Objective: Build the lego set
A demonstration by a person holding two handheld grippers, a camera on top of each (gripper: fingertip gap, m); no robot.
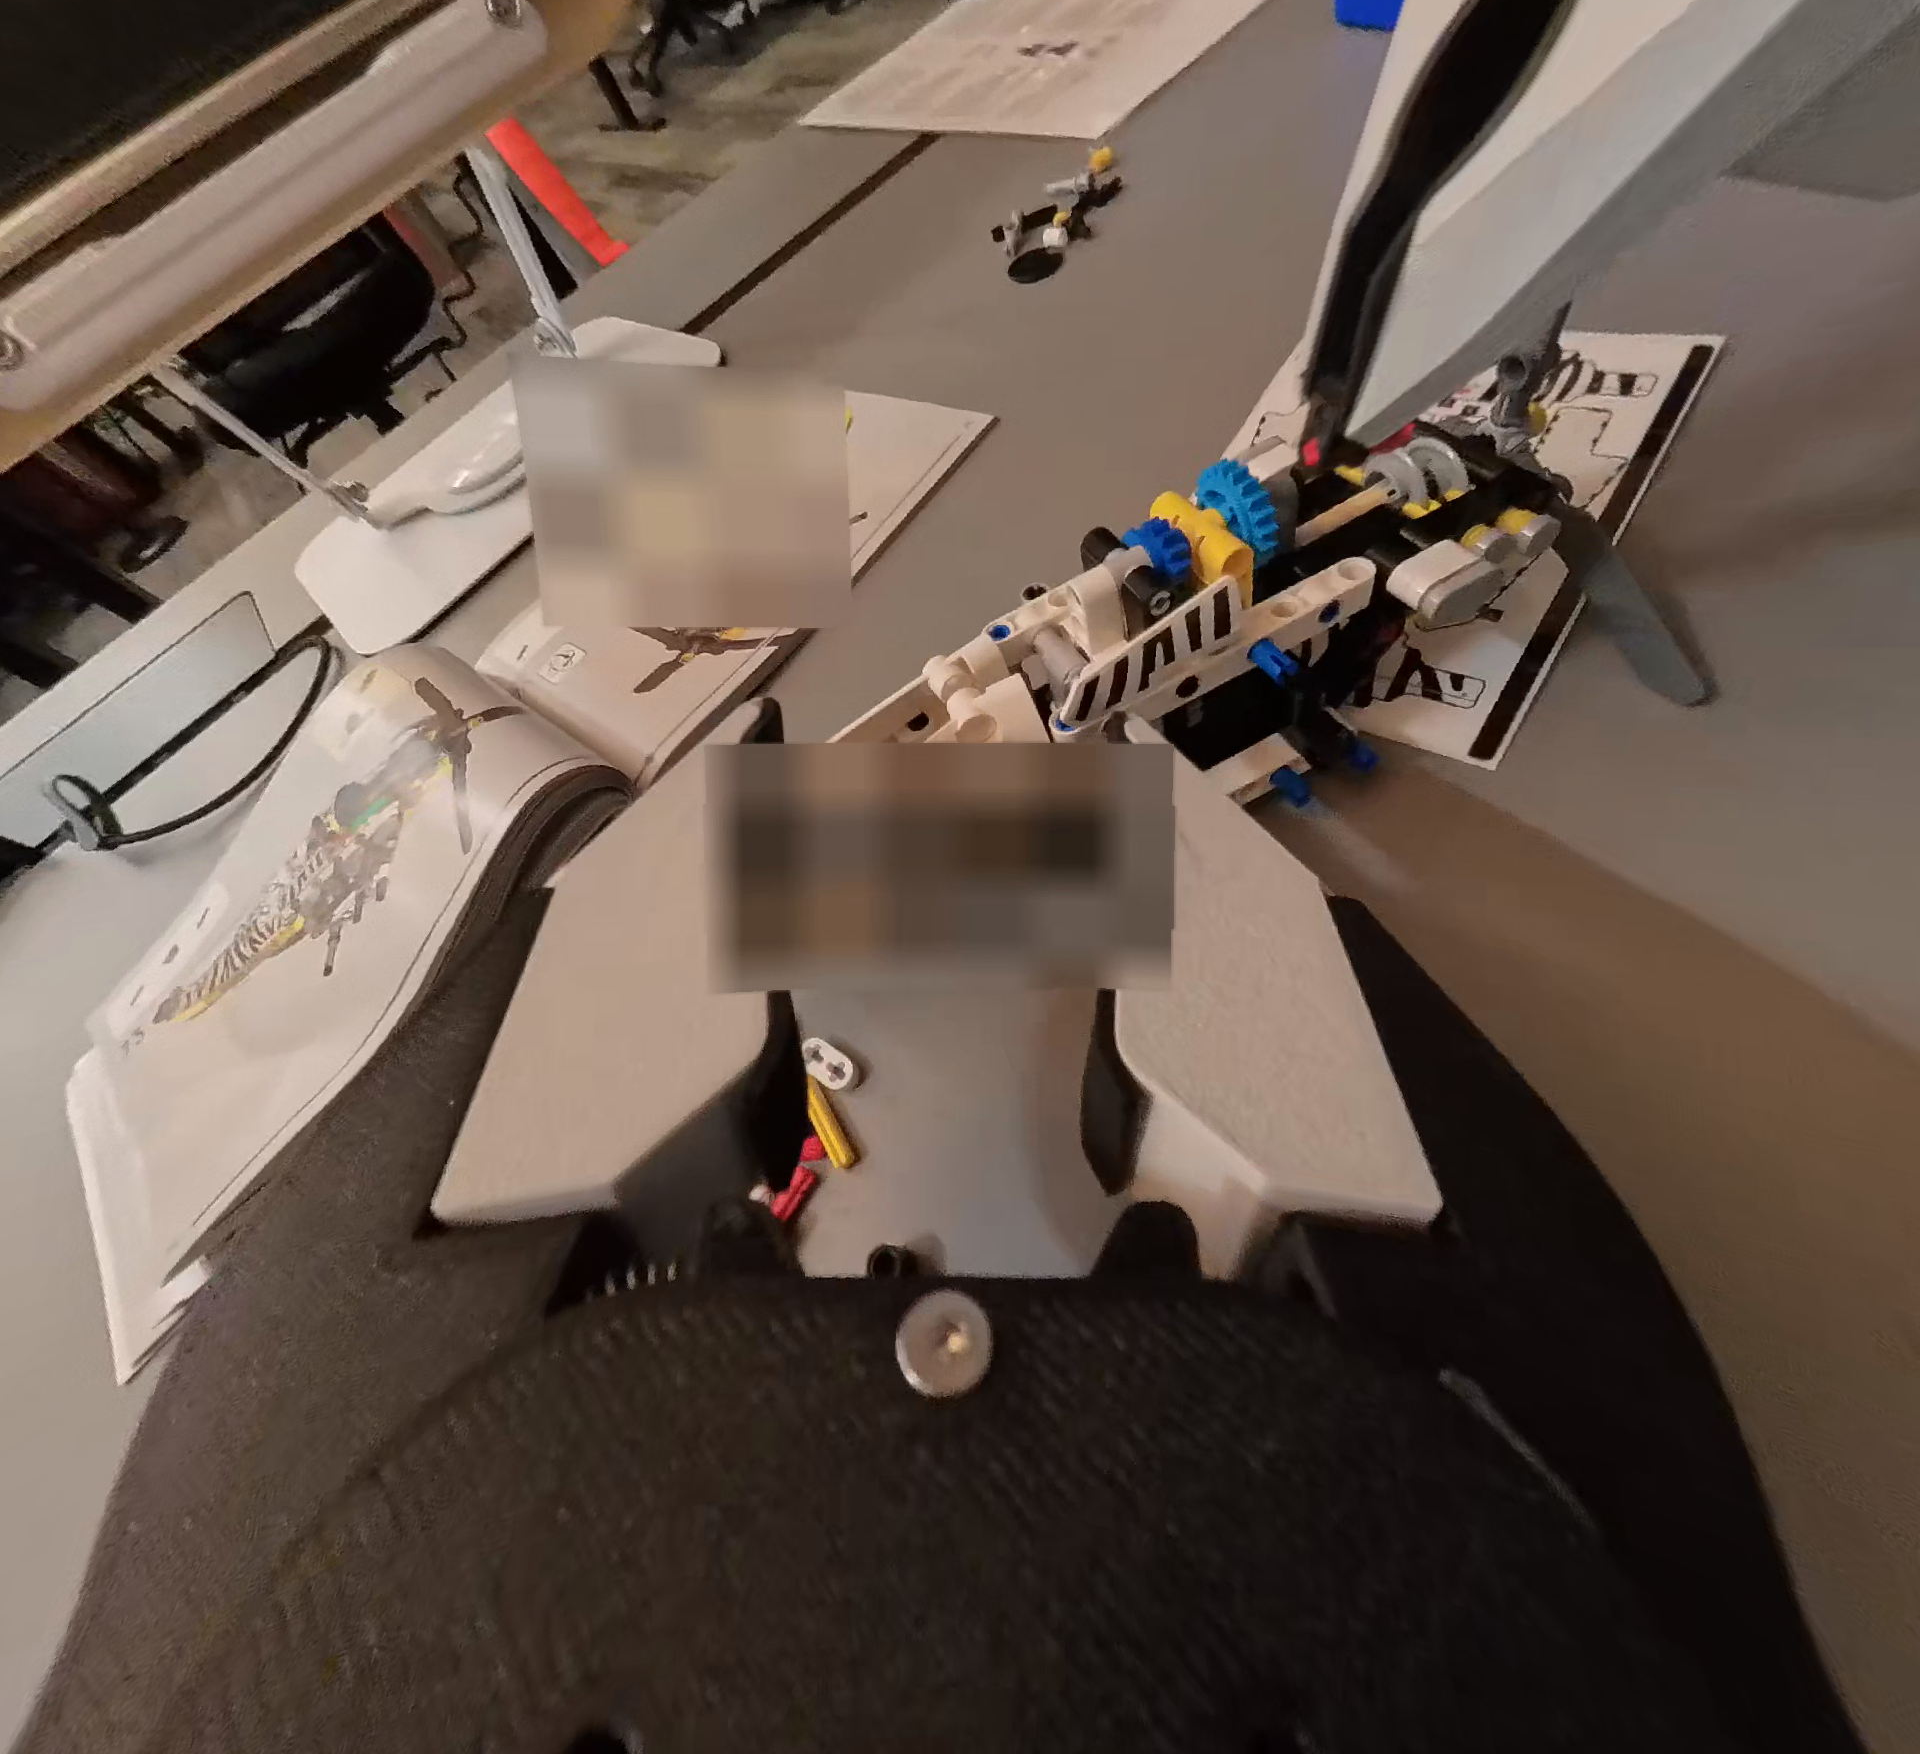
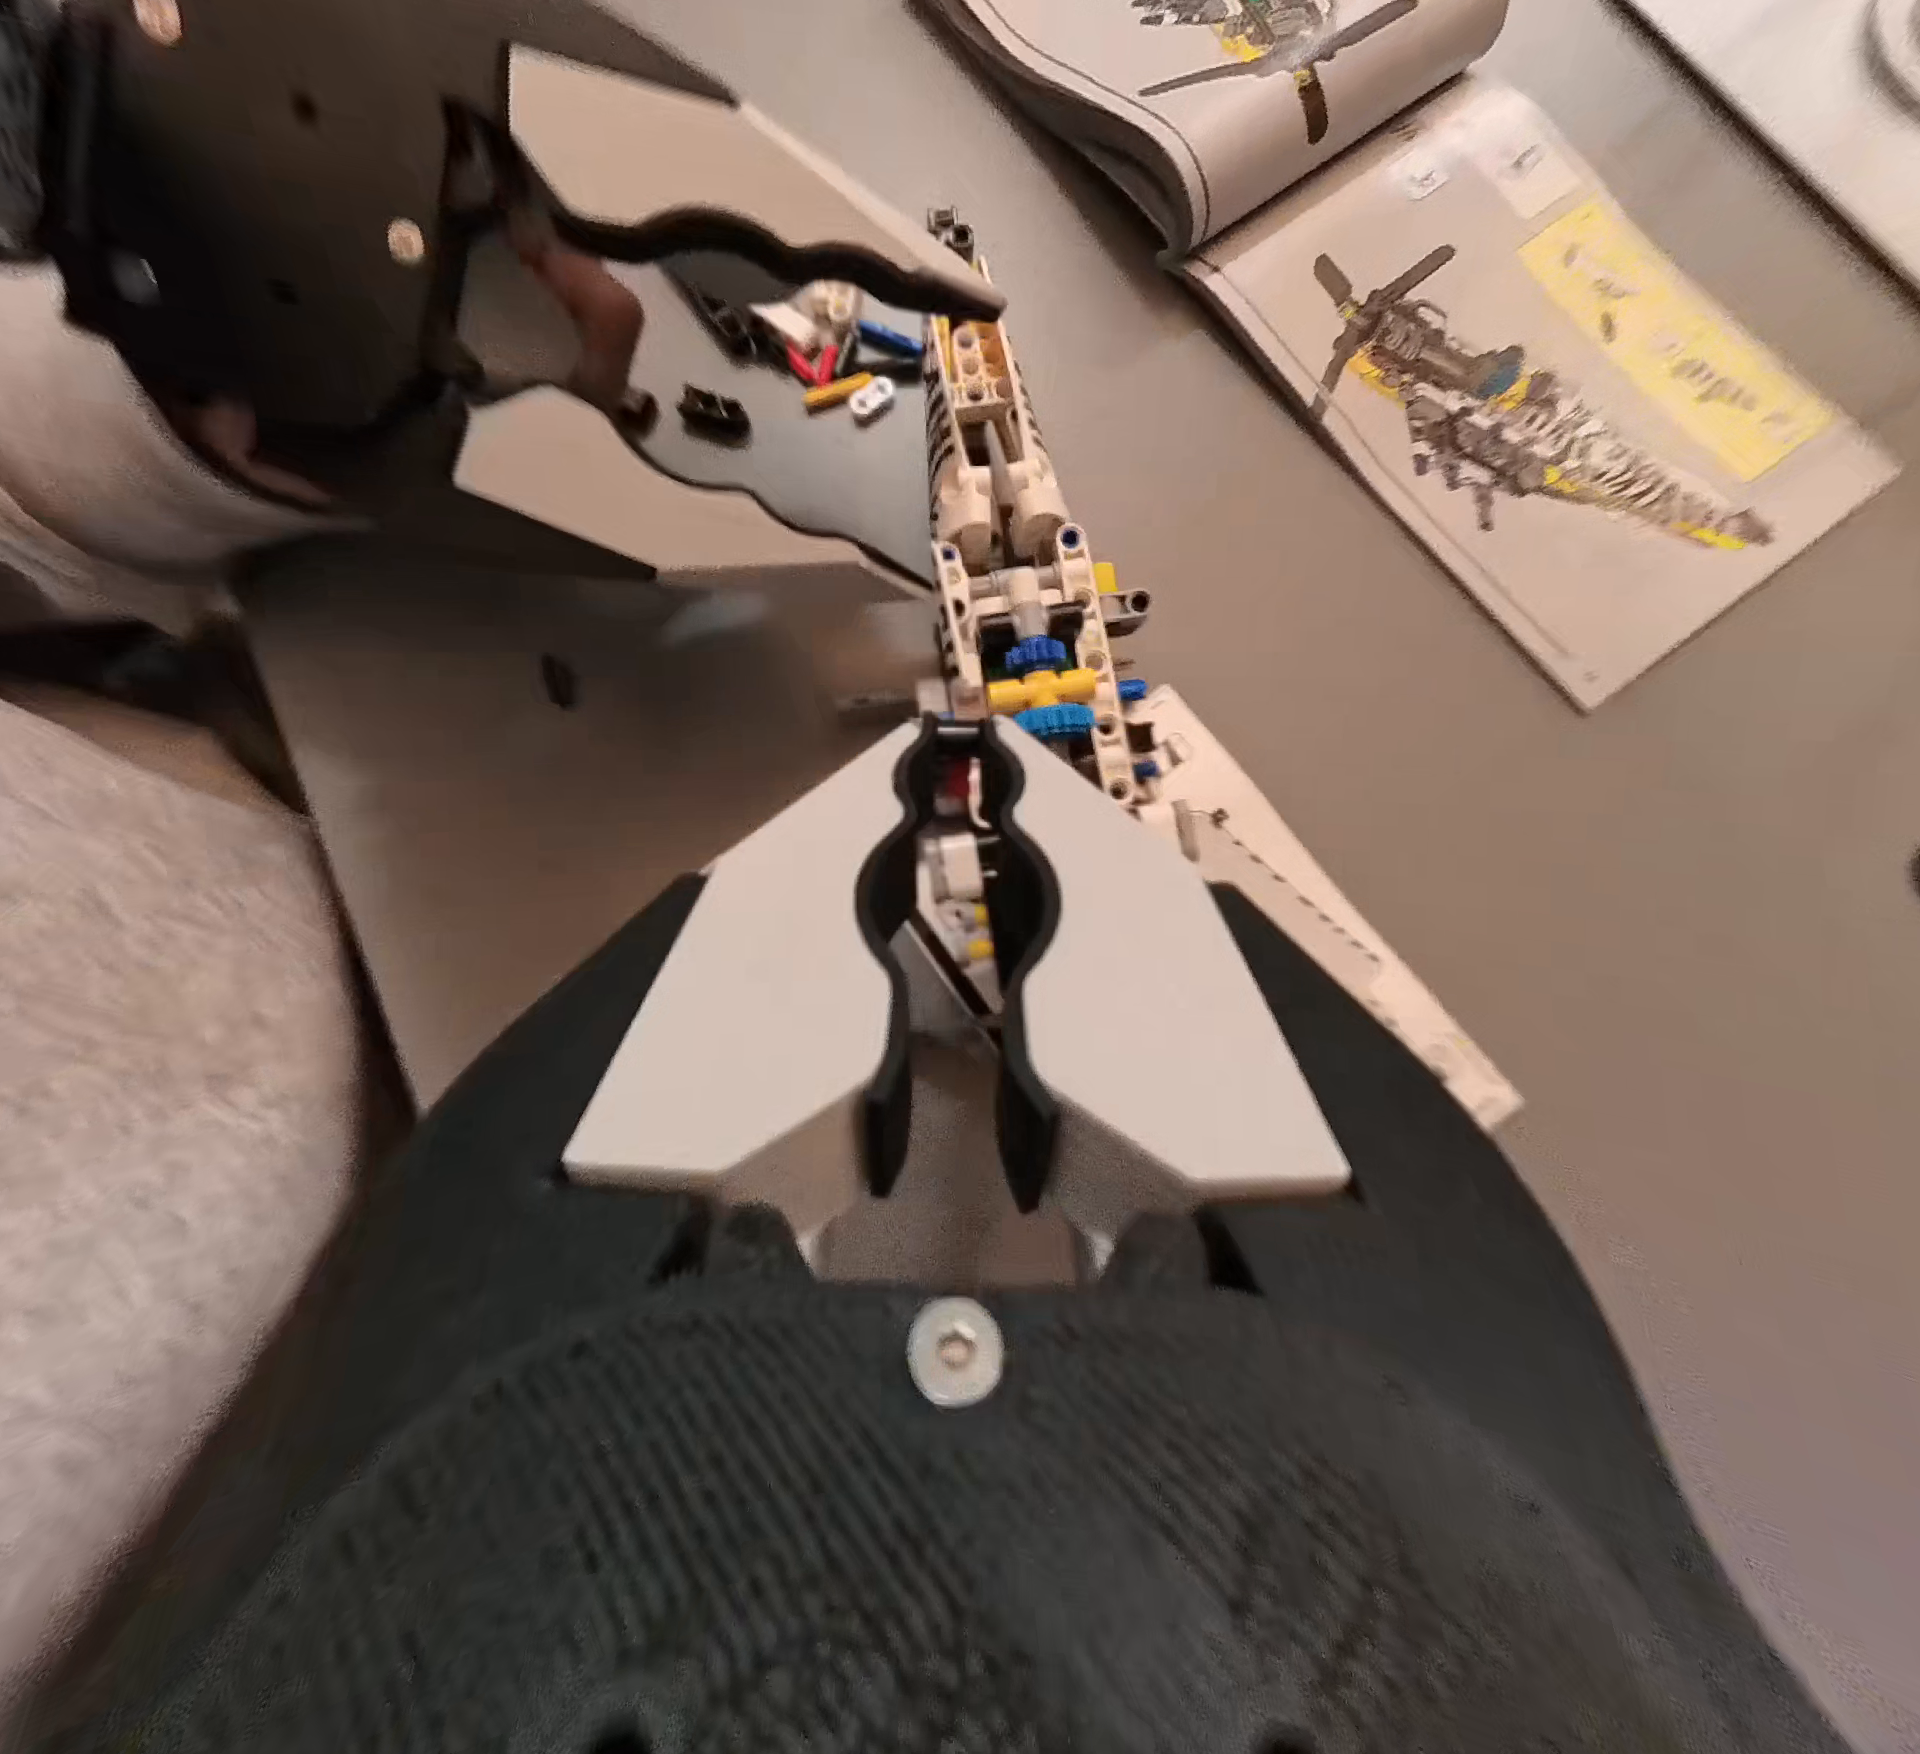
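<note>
The part-built lego plane (image 1: 1247,582) is white with black stripes, blue gears and a yellow connector, and lies over a striped sticker sheet (image 1: 1558,561). My right gripper (image 2: 956,733) is shut on the front part of the plane (image 2: 1023,624), by the red and white pieces. It reaches down from the upper right in the left wrist view (image 1: 1320,442). My left gripper (image 1: 940,873) is open and empty. In the right wrist view (image 2: 935,437) its jaws stand around the plane's tail end. Loose small pieces (image 1: 826,1122) (image 2: 842,354) lie on the table between its fingers.
An open instruction booklet (image 1: 343,873) (image 2: 1351,198) lies beside the plane. A white lamp base (image 1: 436,541) stands behind it. A small pile of pieces (image 1: 1060,208) and a paper sheet (image 1: 1039,42) lie farther off. A person's sleeve (image 2: 125,977) is at the left.
</note>
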